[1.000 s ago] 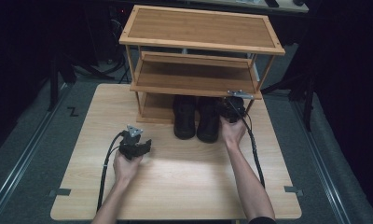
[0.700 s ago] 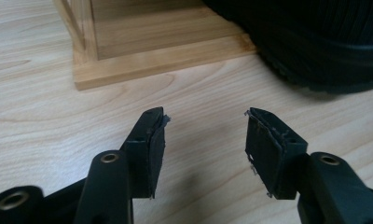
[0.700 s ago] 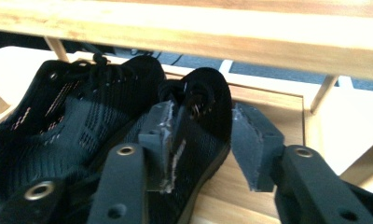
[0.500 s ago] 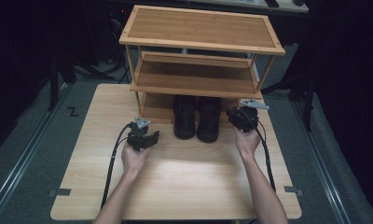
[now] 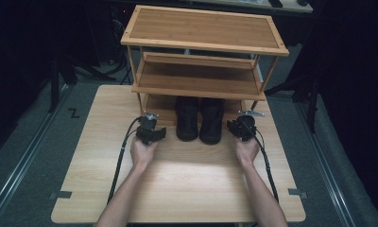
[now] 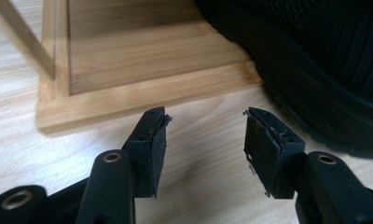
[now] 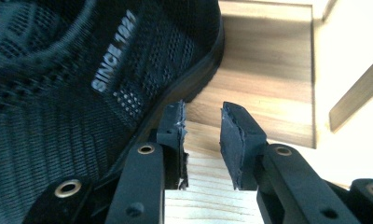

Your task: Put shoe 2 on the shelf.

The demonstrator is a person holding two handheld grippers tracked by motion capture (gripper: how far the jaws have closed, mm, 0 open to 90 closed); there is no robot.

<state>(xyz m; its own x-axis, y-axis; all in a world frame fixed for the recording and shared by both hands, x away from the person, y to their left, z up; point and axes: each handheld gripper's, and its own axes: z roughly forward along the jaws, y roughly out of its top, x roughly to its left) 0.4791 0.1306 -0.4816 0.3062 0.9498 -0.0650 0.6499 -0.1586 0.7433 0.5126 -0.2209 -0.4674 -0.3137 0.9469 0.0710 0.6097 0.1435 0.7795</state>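
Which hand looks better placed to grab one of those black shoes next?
Probably the right. The right gripper has an open finger right against the right shoe. The left gripper is open too, but bare table lies between it and the left shoe.

From my high view the room around the table (image 5: 177,189) is nearly black; light falls from above, brightest on the bare wood nearest the person, and the picture is soft and grainy. The shoe rack (image 5: 201,33) throws its lowest level into shade, so the black shoes (image 5: 200,118) there lose nearly all detail. In my left gripper view the light is bright and even, the left claw (image 6: 205,116) sharp, the rack post behind it blurred. In my right gripper view the table beside the rack is washed out to white, while the shoe's lettering stays readable.
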